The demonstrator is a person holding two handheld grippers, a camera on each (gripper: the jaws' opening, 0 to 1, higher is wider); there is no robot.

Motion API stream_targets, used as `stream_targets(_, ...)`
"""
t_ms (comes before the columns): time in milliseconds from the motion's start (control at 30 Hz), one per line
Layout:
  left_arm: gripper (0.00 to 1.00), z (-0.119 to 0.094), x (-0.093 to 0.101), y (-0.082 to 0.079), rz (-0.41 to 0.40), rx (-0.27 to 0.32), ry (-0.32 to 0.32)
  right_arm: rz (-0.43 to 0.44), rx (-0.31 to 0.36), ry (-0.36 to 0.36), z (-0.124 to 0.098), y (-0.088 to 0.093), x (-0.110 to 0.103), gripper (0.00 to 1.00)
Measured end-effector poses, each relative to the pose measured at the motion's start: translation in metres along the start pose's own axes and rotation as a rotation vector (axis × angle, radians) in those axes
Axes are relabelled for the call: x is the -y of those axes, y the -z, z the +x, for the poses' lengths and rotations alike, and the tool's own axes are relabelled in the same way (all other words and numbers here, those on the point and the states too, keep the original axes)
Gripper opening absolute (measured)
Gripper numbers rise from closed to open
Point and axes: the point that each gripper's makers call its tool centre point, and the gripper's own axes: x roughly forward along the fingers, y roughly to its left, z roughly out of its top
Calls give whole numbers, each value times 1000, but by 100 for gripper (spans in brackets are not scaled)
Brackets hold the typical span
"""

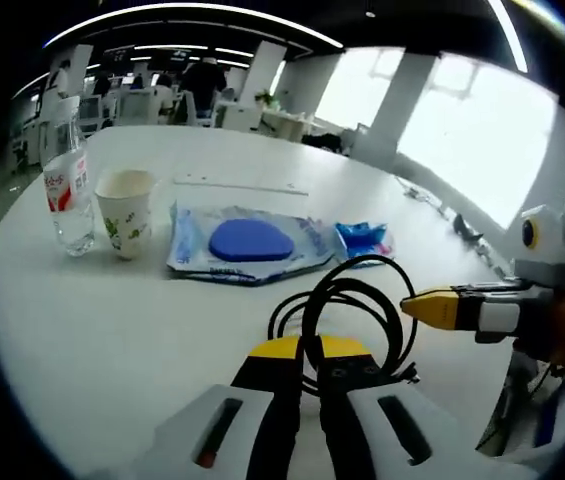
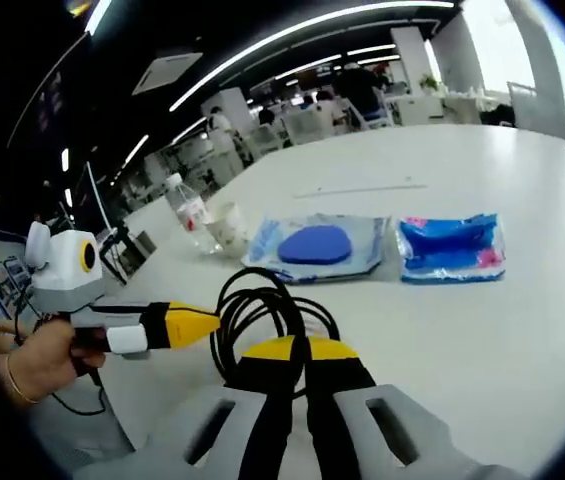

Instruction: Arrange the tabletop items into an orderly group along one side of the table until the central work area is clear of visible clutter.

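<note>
A coiled black cable (image 1: pixel 347 300) (image 2: pixel 262 310) lies on the white table (image 1: pixel 82 320) (image 2: pixel 482 340). My left gripper (image 1: pixel 302 350) (image 2: pixel 212 322) is shut, with a cable strand running into the seam of its yellow tips. From the opposite side my right gripper (image 2: pixel 297 350) (image 1: pixel 410 306) is shut on the same coil. Beyond the coil stand a water bottle (image 1: pixel 70 195) (image 2: pixel 189 212) and a paper cup (image 1: pixel 125 210) (image 2: pixel 229 228). Beside them lie a flat blue-and-white pack (image 1: pixel 249 243) (image 2: pixel 317 245) and a small blue packet (image 1: pixel 364 240) (image 2: pixel 452 247).
A thin pale strip (image 1: pixel 240 185) (image 2: pixel 362 188) lies farther back on the table. A hand (image 2: pixel 37 360) holds the left gripper near the table's edge. Office desks and chairs (image 1: pixel 152 100) stand behind the table, with bright windows to one side.
</note>
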Motion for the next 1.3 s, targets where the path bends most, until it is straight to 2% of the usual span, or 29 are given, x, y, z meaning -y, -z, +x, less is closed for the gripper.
stream_targets(467, 3, 19, 20, -11, 6, 7, 47, 21, 31, 31, -10, -12, 25, 0)
stream_targets(767, 3, 34, 29, -10, 19, -10, 65, 39, 33, 55, -11, -14, 42, 0)
stream_targets(1033, 3, 45, 37, -18, 25, 10, 85, 39, 47, 74, -13, -19, 52, 0)
stream_targets(1100, 3, 47, 40, -23, 31, 35, 106, 33, 50, 86, -14, -20, 57, 0)
stream_targets(1300, 3, 56, 44, -22, 54, 36, 129, 34, 59, 96, -13, -19, 67, 0)
